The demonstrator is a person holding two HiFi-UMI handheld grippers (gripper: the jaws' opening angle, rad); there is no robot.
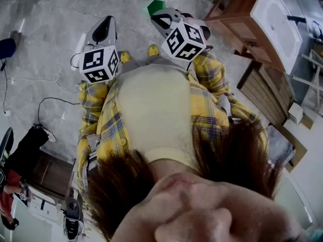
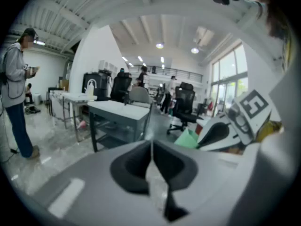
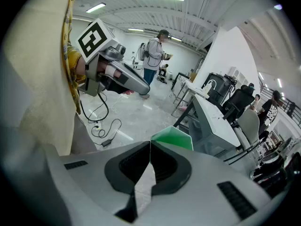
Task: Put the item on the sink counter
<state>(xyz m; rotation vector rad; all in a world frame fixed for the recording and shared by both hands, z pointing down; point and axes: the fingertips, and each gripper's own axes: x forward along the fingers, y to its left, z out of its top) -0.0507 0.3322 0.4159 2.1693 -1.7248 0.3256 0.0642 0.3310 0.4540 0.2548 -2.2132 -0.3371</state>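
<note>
The item is a green, flat-sided piece (image 1: 156,6) that sticks out past the tip of my right gripper (image 1: 157,15), whose jaws are shut on its edge. It shows again as a green wedge (image 3: 172,138) just beyond the right gripper (image 3: 150,144), and beside that gripper from the left side (image 2: 188,138). My left gripper (image 1: 107,19) is held next to it at chest height; its jaws (image 2: 151,143) are shut with nothing between them. The sink counter (image 1: 276,23), a wooden vanity with a white top, stands on the floor at the upper right, apart from both grippers.
Cables (image 1: 48,101) lie on the concrete floor at the left, and a dark cabinet (image 1: 48,173) stands at the lower left. Wooden panels (image 1: 265,92) lean by the vanity. A grey table (image 2: 120,112), office chairs (image 2: 184,108) and a standing person (image 2: 16,86) are ahead.
</note>
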